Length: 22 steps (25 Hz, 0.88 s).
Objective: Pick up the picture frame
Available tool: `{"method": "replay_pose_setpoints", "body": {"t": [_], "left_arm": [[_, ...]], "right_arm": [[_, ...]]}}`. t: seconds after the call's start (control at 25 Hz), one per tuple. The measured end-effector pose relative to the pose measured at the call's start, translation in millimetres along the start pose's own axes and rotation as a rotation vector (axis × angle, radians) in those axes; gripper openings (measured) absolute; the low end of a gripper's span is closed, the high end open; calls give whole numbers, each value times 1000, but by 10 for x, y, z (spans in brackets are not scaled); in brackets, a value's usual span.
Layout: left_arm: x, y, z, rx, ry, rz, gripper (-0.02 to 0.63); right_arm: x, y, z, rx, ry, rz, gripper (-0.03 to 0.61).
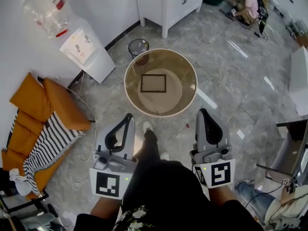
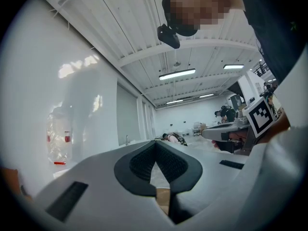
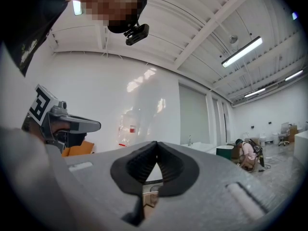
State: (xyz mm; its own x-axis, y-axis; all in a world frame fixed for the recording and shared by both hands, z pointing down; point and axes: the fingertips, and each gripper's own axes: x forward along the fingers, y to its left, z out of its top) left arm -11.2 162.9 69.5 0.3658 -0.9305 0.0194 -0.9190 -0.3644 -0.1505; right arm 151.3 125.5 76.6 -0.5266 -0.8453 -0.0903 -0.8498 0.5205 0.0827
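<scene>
Holds left gripper (image 1: 126, 121) and right gripper (image 1: 204, 114) at 6 o'clock of tabletop (image 1: 166, 64), fingers shut, empty. Finds frame (image 1: 153, 83) flat at its centre, toward 12 o'clock. Should open fingers early, then pinch one frame edge.

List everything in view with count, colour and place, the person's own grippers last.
table: one, round, tan rim, mid-floor.
picture frame: one, dark, flat on the table.
waste bin: one, black wire, beyond the table.
cabinet: one, white, far side.
water dispenser: one, white, left wall.
sofa: one, orange, left edge.
blanket: one, black-and-white striped, on the sofa.
crouching person: one, pink top, far right.
left gripper: one, grey, shut, empty, short of the table.
right gripper: one, grey, shut, empty, beside it.
</scene>
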Motion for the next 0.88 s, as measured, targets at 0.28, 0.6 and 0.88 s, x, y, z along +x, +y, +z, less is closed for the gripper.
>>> {"method": "replay_pose_setpoints", "body": {"t": [0.28,0.6,0.88], "left_arm": [[460,430,85,11,-14,-43,14],[814,977,-3,-6,-29,-61,14],[1000,1417,-255,-9,-21,-77,14]], "right_arm": [[553,-63,68,-5,1,-32,-4],[1168,-43,69,-35,3,-57,-4],[1622,101,-50,-62,40,-67,-5]]}}
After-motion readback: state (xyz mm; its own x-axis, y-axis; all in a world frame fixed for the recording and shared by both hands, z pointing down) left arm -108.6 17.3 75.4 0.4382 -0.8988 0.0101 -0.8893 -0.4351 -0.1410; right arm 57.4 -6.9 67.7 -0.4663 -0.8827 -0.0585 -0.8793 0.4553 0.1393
